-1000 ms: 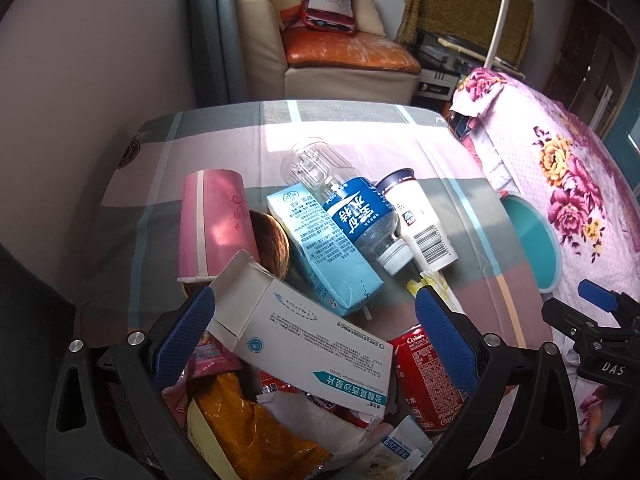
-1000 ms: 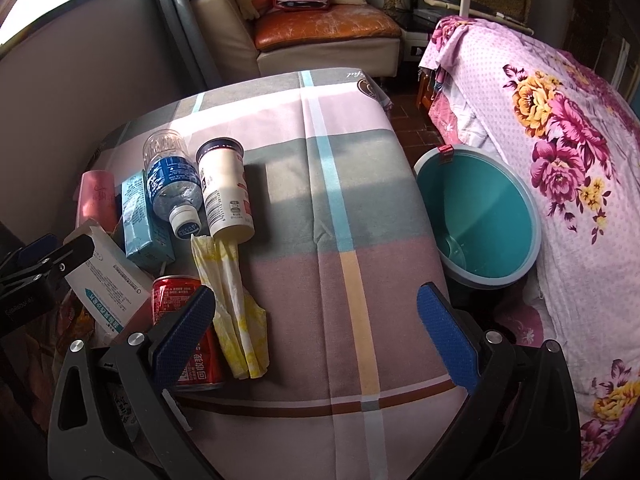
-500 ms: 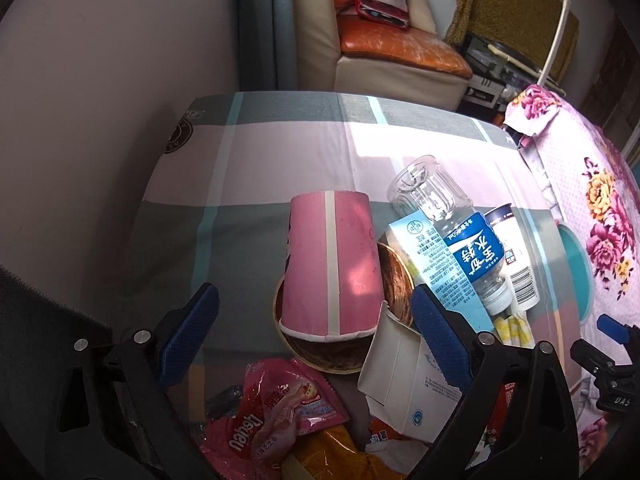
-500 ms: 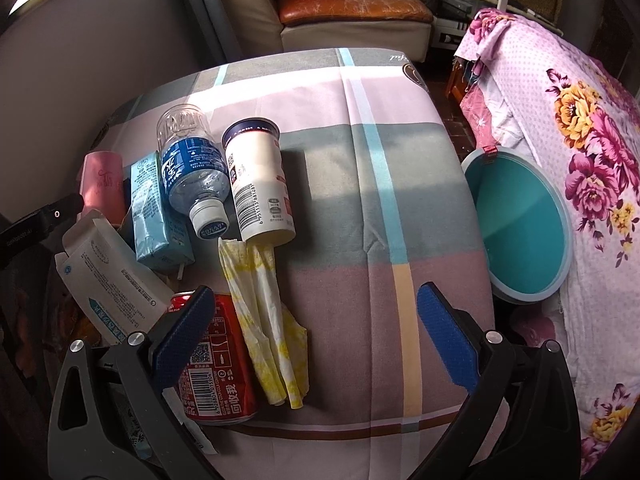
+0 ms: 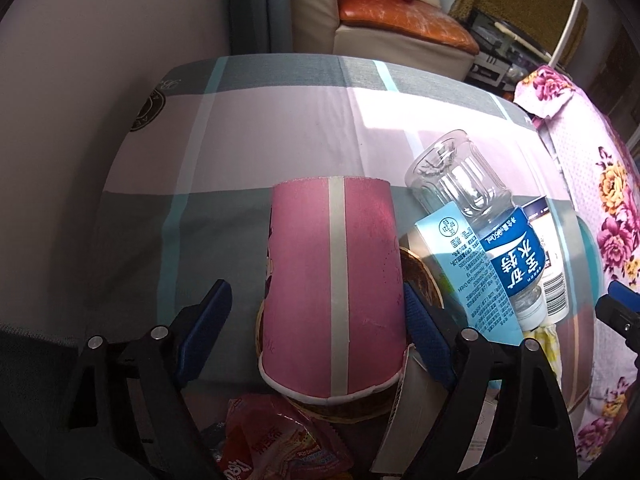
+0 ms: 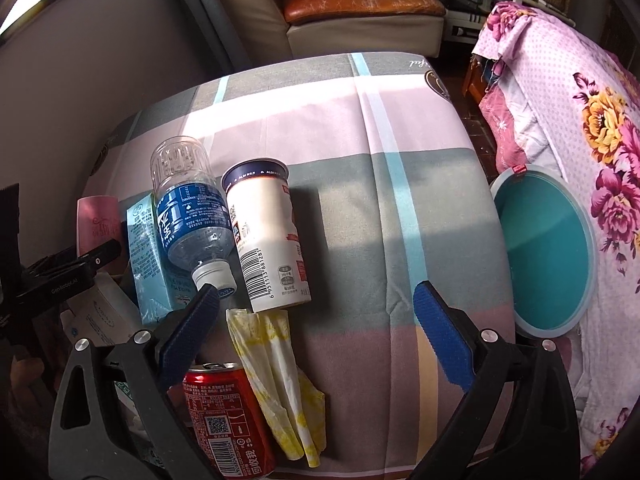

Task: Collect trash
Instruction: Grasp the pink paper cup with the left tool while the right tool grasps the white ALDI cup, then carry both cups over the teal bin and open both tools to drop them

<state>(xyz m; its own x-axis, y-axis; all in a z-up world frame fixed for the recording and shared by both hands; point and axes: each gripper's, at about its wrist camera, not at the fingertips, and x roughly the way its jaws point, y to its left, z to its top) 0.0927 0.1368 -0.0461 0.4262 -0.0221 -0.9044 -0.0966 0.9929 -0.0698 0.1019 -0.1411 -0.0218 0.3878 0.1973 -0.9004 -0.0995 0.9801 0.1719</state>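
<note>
Striped tablecloth (image 6: pixel 400 208) piled with trash. Left gripper (image 5: pixel 316 332) closing around pink paper cup (image 5: pixel 332 280), left pad not touching yet. Right gripper (image 6: pixel 316 320) closing above yellow wrapper (image 6: pixel 276 372), gripping nothing.

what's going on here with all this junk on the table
A person with a gripper in each hand is clearing trash off a cloth-covered table. The left gripper is closing around a pink paper cup lying on its side. The right gripper hangs open above a white bottle and a yellow wrapper, holding nothing. A teal bin waits beside the table.
</note>
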